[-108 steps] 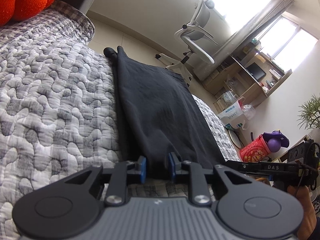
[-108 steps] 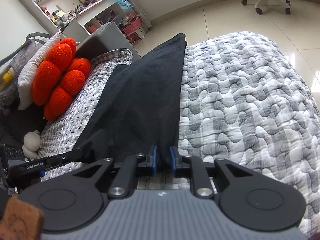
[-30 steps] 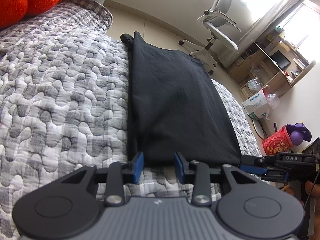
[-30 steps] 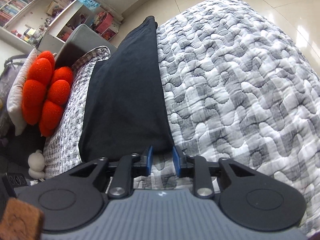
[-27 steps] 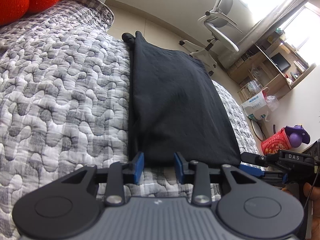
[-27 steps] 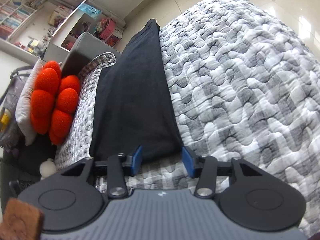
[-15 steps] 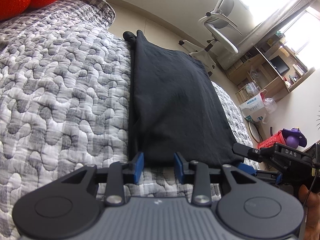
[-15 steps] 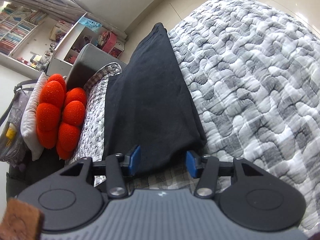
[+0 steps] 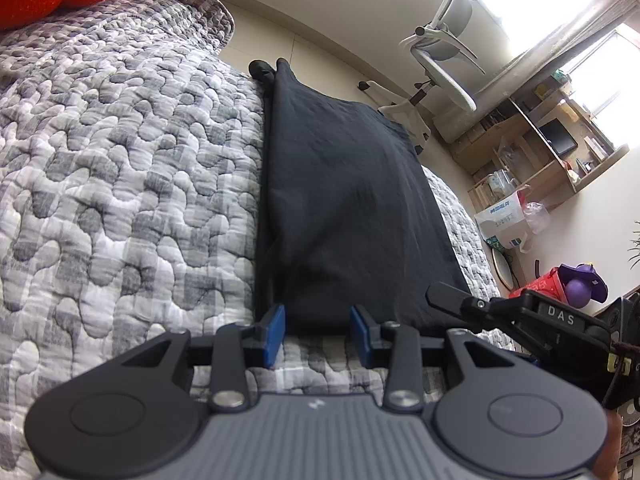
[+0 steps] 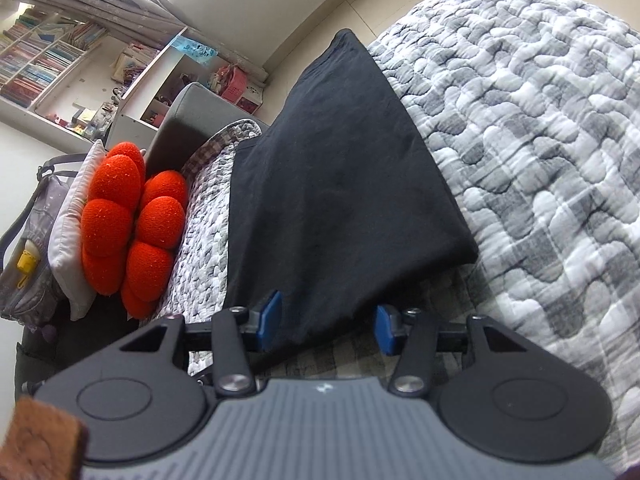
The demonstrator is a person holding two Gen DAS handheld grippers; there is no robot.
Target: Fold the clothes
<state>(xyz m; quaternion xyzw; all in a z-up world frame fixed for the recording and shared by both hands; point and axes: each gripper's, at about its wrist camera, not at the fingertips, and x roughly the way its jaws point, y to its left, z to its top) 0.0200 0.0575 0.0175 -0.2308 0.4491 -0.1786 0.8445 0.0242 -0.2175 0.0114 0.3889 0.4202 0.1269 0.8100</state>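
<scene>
left gripper [image 9: 316, 334]: jaws opening, black garment [image 9: 344, 200] edge between pads, unpinched
right gripper [image 10: 326, 322]: parted, garment edge loose between

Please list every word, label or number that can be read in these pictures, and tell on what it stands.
"DAS": on the body of the right tongs, seen in the left wrist view.
Blue print on the white bag by the wooden shelves: too small to read.
Book spines on the bookshelf: too blurred to read.
</scene>
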